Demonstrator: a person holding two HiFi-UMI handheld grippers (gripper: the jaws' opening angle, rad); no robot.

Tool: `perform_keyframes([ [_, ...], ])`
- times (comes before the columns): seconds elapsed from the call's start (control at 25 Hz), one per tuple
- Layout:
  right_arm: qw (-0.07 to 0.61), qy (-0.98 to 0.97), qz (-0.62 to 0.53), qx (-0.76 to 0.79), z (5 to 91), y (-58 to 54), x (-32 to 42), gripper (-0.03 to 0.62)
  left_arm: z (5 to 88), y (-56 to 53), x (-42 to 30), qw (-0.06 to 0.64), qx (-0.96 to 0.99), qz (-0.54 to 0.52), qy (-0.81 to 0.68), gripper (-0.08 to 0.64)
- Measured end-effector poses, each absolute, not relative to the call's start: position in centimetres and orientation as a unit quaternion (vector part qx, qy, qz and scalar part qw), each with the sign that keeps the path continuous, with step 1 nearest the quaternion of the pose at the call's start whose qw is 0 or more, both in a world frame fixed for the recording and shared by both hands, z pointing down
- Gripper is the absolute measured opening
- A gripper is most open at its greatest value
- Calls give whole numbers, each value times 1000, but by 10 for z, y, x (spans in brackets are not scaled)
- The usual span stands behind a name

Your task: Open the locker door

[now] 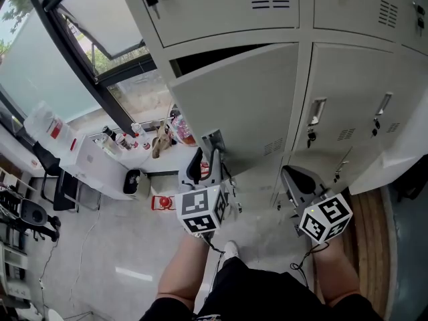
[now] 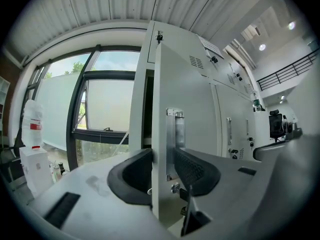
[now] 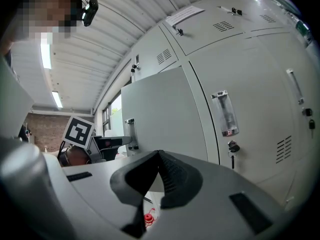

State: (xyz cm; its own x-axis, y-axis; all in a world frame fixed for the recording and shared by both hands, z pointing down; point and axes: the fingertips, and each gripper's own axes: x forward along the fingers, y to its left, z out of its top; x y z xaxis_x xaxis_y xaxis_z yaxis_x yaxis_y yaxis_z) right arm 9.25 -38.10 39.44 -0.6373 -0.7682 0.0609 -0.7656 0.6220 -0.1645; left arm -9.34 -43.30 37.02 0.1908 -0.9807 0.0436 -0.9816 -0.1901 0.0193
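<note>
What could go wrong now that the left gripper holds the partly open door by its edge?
1. The left gripper pinches only the thin edge of the door beside the handle, so it may slip off as the door swings wider.
2. The right gripper, shut and empty, is close to the next locker and could knock it.

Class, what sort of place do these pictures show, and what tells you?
Likely a workplace locker room: a bank of grey metal lockers, one locker door swung open, and a big window beside them.
</note>
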Motion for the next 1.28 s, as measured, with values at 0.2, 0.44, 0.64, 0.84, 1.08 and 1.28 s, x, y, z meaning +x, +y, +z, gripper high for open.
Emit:
perform_keyframes([
  [0.2, 18, 903, -88, -420, 389, -364, 101, 54, 371, -410, -82, 24, 774, 16, -632, 143],
  [0.44, 30, 907, -88, -411, 381, -340, 111, 54, 371, -381, -63, 21, 779, 29, -626, 143],
  [0.64, 37, 911, -89, -401, 378, -315, 120, 54, 370, -358, -43, 8, 781, 51, -622, 141],
  [0.84, 45, 910, -88, -403, 376, -291, 133, 54, 366, -336, -16, 5, 794, 54, -606, 130],
  [1.08, 48, 906, -89, -412, 374, -266, 146, 54, 362, -312, 21, 6, 817, 51, -574, 107],
  [1.28, 42, 899, -80, -428, 365, -252, 158, 54, 357, -303, 46, 9, 837, 46, -545, 94],
])
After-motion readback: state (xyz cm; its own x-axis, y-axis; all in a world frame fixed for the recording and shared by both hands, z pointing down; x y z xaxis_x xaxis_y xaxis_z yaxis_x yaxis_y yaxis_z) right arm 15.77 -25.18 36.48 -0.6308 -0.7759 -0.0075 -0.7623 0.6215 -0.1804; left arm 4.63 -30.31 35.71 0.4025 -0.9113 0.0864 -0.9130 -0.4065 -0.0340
